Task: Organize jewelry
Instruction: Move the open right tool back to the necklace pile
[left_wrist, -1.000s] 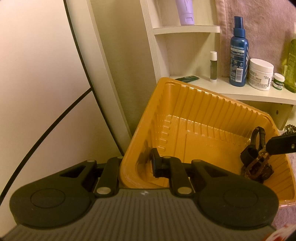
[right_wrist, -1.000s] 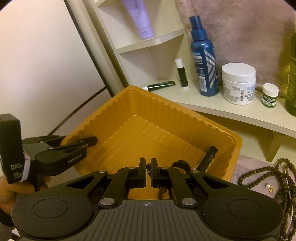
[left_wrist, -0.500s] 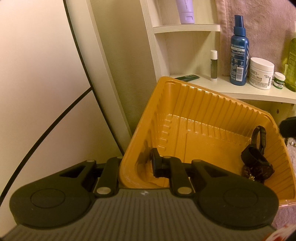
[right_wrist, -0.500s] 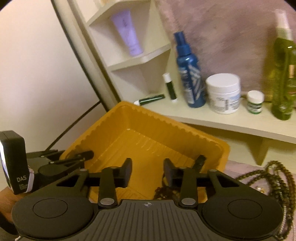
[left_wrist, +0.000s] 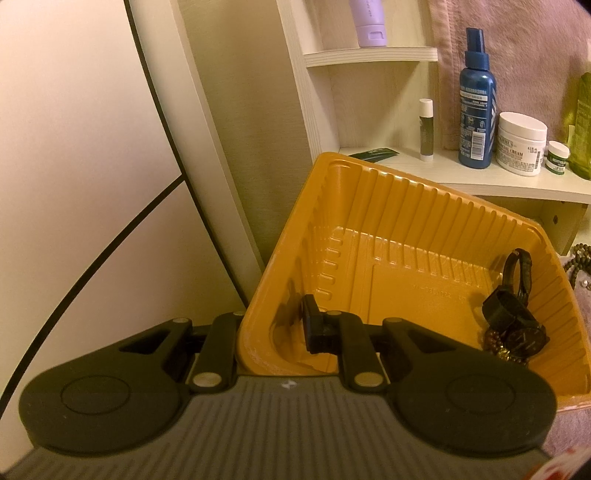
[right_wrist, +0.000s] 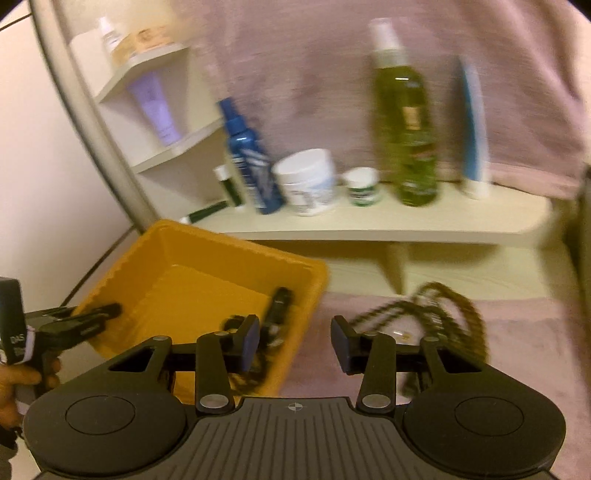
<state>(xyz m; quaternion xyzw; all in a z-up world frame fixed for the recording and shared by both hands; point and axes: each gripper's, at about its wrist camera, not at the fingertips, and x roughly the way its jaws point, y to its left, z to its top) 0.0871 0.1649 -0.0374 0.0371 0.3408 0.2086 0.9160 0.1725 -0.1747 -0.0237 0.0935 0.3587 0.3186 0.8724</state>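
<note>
Left claw (left_wrist: 273, 328): clenched on the near wall of the orange tray (left_wrist: 406, 236), one finger inside, one outside.
Right claw (right_wrist: 295, 341): released, jaws just opened, nothing between them; it hovers over the tray's right rim.
Watch (left_wrist: 517, 317): black, in the tray's corner at 4 o'clock, a beaded bracelet (left_wrist: 496, 339) touching it.
Bead necklace (right_wrist: 443, 314): dark green, blurred, on the pink cloth (right_wrist: 517, 354) at 3 o'clock of the tray.
Shelf (right_wrist: 369, 221): bottles and jars at 12 o'clock.
</note>
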